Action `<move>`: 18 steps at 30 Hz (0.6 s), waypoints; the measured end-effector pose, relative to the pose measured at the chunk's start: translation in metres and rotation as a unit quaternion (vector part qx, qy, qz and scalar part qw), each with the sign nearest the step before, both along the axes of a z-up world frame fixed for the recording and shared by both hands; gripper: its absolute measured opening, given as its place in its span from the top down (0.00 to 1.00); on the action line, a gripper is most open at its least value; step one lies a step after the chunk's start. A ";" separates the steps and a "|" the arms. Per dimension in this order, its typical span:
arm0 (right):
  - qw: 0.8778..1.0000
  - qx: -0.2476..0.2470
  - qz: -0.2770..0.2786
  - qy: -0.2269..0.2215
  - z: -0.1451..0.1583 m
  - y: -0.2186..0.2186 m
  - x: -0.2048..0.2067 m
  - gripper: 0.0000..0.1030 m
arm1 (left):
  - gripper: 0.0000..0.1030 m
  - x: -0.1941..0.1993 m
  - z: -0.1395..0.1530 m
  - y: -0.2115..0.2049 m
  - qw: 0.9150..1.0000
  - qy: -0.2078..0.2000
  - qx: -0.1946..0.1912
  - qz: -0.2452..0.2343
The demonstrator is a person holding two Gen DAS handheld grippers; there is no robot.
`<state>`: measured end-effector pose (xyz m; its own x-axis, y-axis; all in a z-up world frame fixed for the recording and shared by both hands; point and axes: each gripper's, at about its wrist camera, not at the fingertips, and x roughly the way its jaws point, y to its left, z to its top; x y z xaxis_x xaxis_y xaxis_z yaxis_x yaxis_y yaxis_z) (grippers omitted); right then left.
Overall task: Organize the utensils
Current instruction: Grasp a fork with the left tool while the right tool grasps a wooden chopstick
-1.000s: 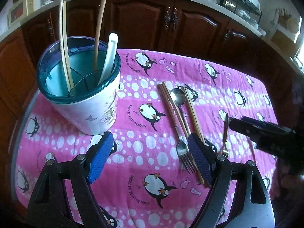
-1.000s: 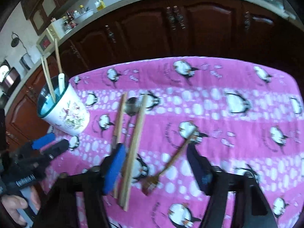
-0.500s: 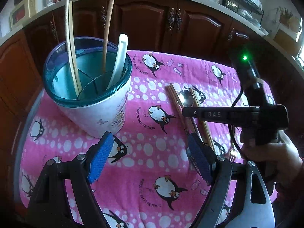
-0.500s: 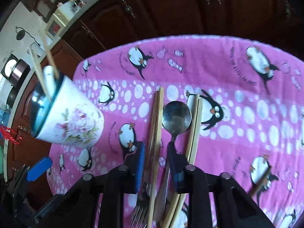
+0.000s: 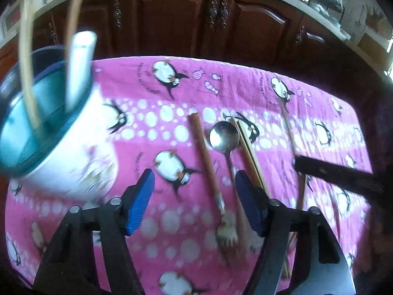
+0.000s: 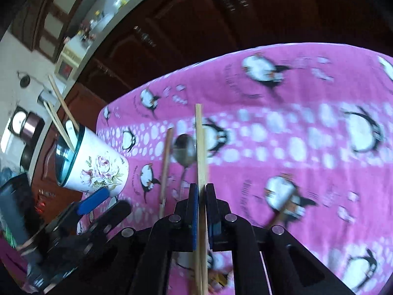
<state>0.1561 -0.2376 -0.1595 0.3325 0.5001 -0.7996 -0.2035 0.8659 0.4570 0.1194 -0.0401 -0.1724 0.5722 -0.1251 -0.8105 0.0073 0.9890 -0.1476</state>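
Cup (image 6: 98, 169): white, floral, teal rim, standing on the pink penguin cloth (image 5: 172, 93) that covers the table; it serves as the landmark.
Inside cup: pale chopsticks (image 6: 59, 113) and a white spoon handle (image 5: 79, 66) lean out of it.
Spoon (image 5: 224, 136): metal, flat on the cloth, right of the cup.
Brown stick (image 5: 203, 152): lies between cup and spoon, with a fork (image 5: 226, 233) at its near end.
Right tool (image 6: 201, 194): closed tight on a light chopstick pair (image 6: 199, 147), well right of the cup; the pair points away past the spoon bowl.
Left tool (image 5: 194, 196): jaws closing, nothing between them but cloth; it hangs just right of the cup.
Small fork (image 6: 282, 213): farthest from the cup, blurred.
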 end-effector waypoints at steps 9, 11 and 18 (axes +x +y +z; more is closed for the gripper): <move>0.999 0.030 -0.013 -0.009 0.014 -0.023 -0.016 0.95 | 0.89 0.038 -0.029 -0.006 0.998 0.060 -0.017 -0.008; 0.999 0.039 -0.006 -0.001 0.015 -0.019 -0.019 0.95 | 0.91 0.031 -0.027 -0.001 0.997 0.068 -0.028 -0.012; 0.997 0.042 0.048 0.036 0.003 0.016 -0.039 0.95 | 0.93 -0.030 -0.029 0.031 0.995 0.089 -0.039 -0.018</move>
<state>0.1172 -0.2212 -0.1560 0.2231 0.5925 -0.7740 -0.2475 0.8025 0.5430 0.0896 -0.0096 -0.2017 0.4138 -0.2094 -0.8860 0.0086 0.9740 -0.2262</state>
